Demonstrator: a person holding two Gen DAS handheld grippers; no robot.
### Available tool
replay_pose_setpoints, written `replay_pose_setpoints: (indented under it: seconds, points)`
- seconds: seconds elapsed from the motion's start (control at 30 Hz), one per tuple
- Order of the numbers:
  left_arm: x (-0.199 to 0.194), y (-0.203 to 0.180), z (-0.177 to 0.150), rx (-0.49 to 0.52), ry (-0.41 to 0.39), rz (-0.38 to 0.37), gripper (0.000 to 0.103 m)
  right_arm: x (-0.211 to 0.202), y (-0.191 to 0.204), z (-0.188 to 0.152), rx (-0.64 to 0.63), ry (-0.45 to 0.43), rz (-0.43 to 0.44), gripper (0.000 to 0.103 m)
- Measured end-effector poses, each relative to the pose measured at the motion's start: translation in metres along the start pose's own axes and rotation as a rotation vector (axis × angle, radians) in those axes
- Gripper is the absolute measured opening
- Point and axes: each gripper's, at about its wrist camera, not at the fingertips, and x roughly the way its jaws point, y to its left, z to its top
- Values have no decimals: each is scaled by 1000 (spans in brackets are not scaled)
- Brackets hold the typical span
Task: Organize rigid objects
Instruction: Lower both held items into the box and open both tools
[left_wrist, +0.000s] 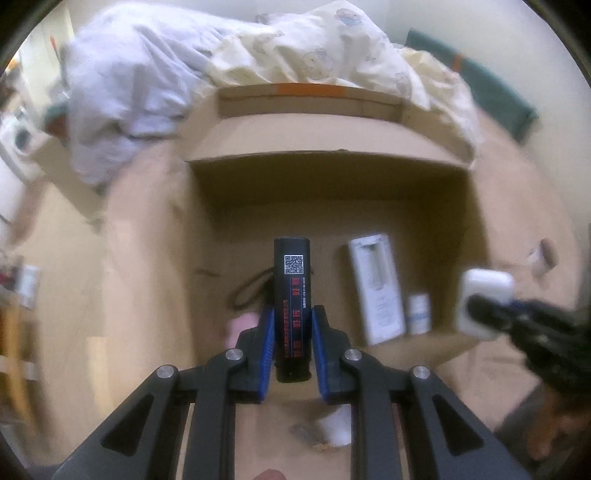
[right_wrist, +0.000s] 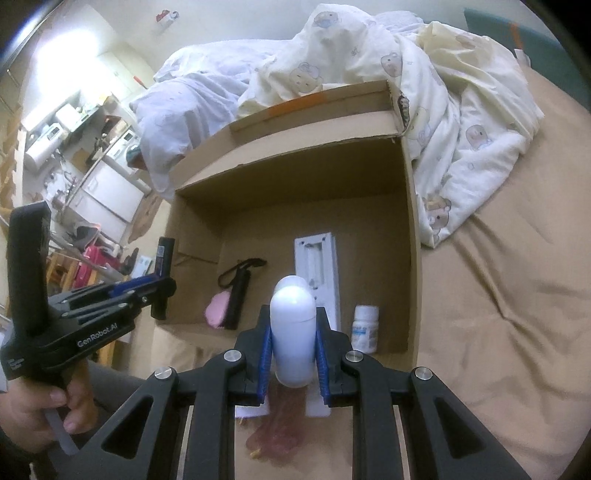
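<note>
Cardboard box (right_wrist: 412, 229) is lying open on the tan bed sheet (right_wrist: 498, 332), receiving rigid items; already resting inside are a white rectangular carton (right_wrist: 325, 258), a small white pill bottle (right_wrist: 365, 328), a black strapped cylinder (right_wrist: 236, 295) and a pink object (right_wrist: 216, 312)

Left gripper (left_wrist: 291, 332) is clamping a black cylinder (left_wrist: 291, 280) between its blue pads and holding it above the box's near left part

Right gripper (right_wrist: 293, 343) is gripping a white rounded case (right_wrist: 293, 332) over the box's near edge

Risks, as judged: both tools are converging on one opening, so the two could be knocking together; the smooth white case could be slipping from the pads; a dropped cylinder could be rolling onto the strapped one

Markings: "GenRobot.AI" is showing on the left gripper's body; the black cylinder is bearing a QR code and red characters too blurred for reading; the pill bottle's blue label is illegible
</note>
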Motion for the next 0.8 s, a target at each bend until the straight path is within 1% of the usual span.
replay_pose_setpoints:
  seconds: [0.03, 0.07, 0.13, 0.23, 0.3, 0.37, 0.43, 0.5, 0.63, 0.8]
  points:
    - [7, 2, 3, -15, 14, -62, 18, 4, -1, 3, -3, 5, -5, 22]
    - [9, 2, 3, -17, 9, -68, 18, 7, -2, 7, -4, 10, -7, 22]
    - [17, 5, 3, -16, -14, -52, 18, 14, -6, 13, 0, 18, -7, 22]
    - [34, 16, 3, -78, 36, -54, 18, 24, -15, 21, 27, 30, -4, 22]
    - [42, 19, 1, -101, 63, -58, 18, 31, -22, 24, 67, 42, 11, 22]
    - [46, 19, -1, -103, 72, -40, 18, 36, -28, 23, 97, 51, 15, 22]
    - [50, 17, -4, -84, 80, -1, 18, 39, -30, 21, 108, 62, 14, 22]
    - [54, 16, -7, -80, 91, 18, 18, 44, -28, 19, 95, 77, -6, 22]
    - [62, 16, -10, -86, 121, 32, 18, 52, -22, 14, 65, 111, -31, 22]
    - [67, 11, -15, -75, 135, 63, 17, 58, -20, 12, 42, 134, -56, 22]
